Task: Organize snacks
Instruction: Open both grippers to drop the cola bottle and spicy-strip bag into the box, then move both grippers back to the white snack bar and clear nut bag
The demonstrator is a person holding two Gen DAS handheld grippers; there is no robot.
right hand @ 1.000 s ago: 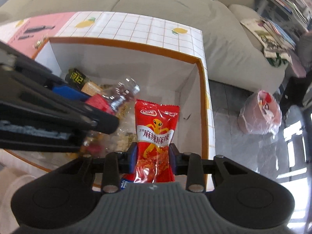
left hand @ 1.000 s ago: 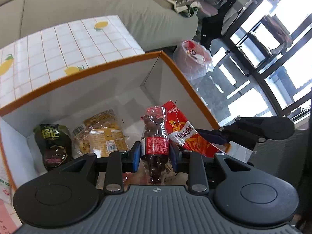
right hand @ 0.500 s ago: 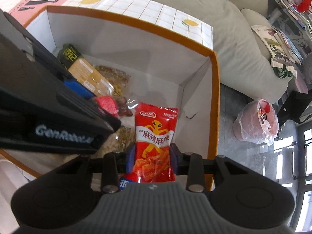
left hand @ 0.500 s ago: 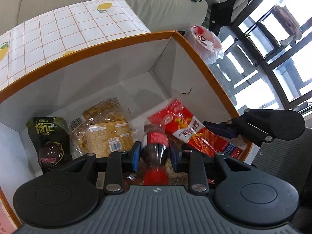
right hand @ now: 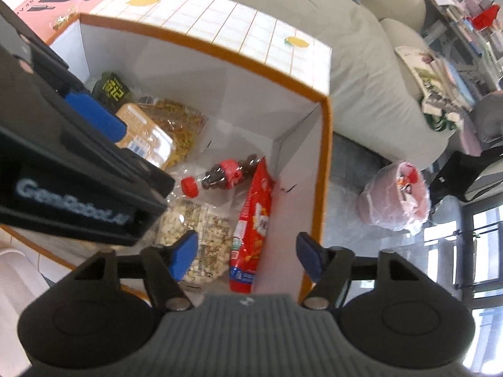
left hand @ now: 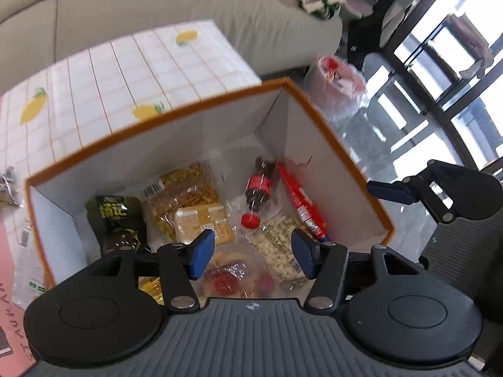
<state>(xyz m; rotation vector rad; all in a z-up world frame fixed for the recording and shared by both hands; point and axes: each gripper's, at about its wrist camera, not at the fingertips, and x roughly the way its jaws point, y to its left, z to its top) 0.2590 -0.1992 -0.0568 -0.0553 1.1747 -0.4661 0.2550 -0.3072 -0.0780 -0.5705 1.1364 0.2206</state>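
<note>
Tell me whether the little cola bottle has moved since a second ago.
Yes. The cola bottle has dropped out of the opening left gripper and lies on the floor of the box, beside the red packet.

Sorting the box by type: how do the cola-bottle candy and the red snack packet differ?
The cola-bottle candy is a clear, bottle-shaped pack showing dark pieces, with a red cap; the red snack packet is a flat, opaque printed pouch. The bottle lies across the floor; the packet stands on edge along the side wall of the box. Both lie released.
</note>
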